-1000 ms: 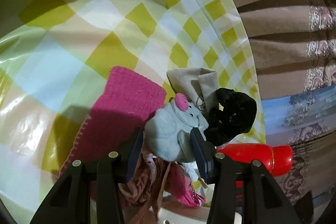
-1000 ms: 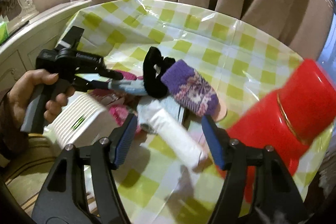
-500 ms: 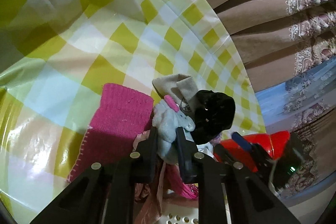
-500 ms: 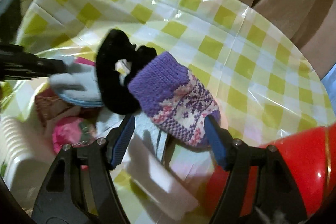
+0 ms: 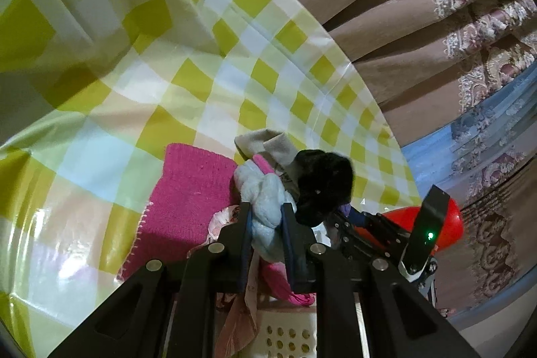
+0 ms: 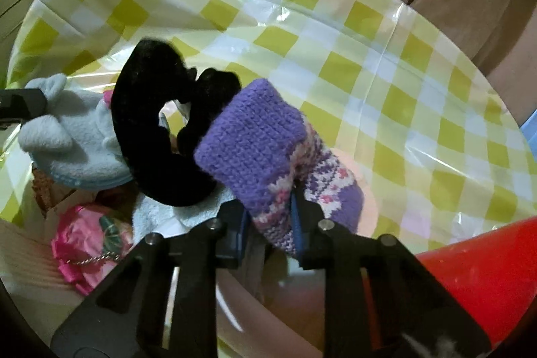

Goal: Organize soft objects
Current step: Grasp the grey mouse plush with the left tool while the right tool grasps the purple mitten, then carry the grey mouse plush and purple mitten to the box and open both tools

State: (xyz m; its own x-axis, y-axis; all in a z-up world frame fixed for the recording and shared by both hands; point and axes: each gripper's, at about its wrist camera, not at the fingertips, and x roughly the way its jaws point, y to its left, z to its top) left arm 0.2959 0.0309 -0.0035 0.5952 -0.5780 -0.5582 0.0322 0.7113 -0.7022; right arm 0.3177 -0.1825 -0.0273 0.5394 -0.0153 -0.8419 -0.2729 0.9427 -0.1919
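Now both grippers are holding something: the left gripper (image 5: 266, 223), whose jaws were standing apart around the pale blue plush toy (image 5: 265, 193) a second ago, is clamping it at lower centre, while the right gripper (image 6: 270, 220) is closing its jaws on the purple knitted sock (image 6: 265, 146), already pinched mid-frame above the checked desk (image 6: 369, 62). Judging by this, two soft items are becoming ready for lifting towards the white basket (image 5: 288, 338).
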